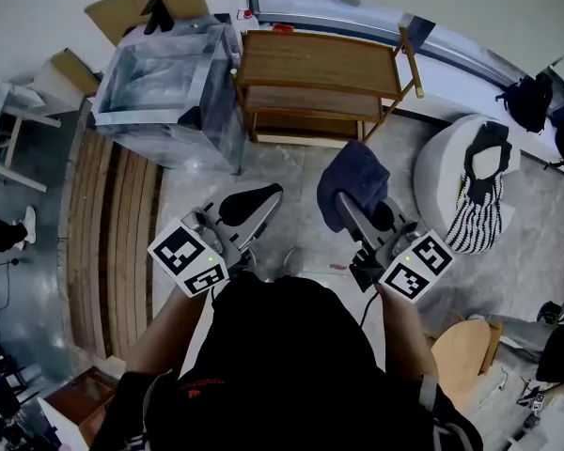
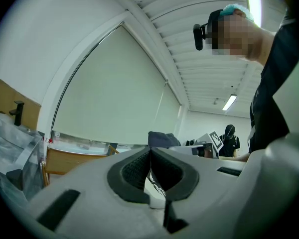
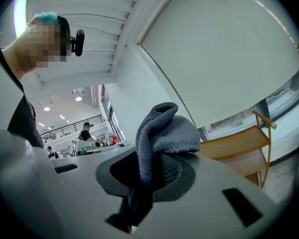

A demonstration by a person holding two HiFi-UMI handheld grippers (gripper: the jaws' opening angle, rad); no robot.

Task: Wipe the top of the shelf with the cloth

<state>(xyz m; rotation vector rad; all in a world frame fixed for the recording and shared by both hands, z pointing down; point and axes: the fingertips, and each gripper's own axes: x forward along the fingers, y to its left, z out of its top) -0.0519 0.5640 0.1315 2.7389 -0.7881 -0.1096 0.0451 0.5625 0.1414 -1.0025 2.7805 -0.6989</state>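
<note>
A wooden shelf [image 1: 320, 64] with three tiers stands ahead against the window wall; its top is bare. It also shows at the right as the shelf [image 3: 244, 148] and low at the left as the shelf [image 2: 70, 161]. My right gripper [image 1: 343, 200] is shut on a dark blue-grey cloth [image 1: 352, 181], held up well short of the shelf; the cloth [image 3: 159, 133] bunches over the jaws. My left gripper [image 1: 254, 200] is shut with nothing in it, its pads [image 2: 139, 171] meeting at the tips.
A clear plastic-wrapped box [image 1: 164, 92] stands left of the shelf. A round white seat [image 1: 442, 167] with a striped bag [image 1: 475, 214] sits at the right. Dark bags [image 1: 531, 101] lie by the window ledge. A wooden stool [image 1: 465, 350] is near my right side.
</note>
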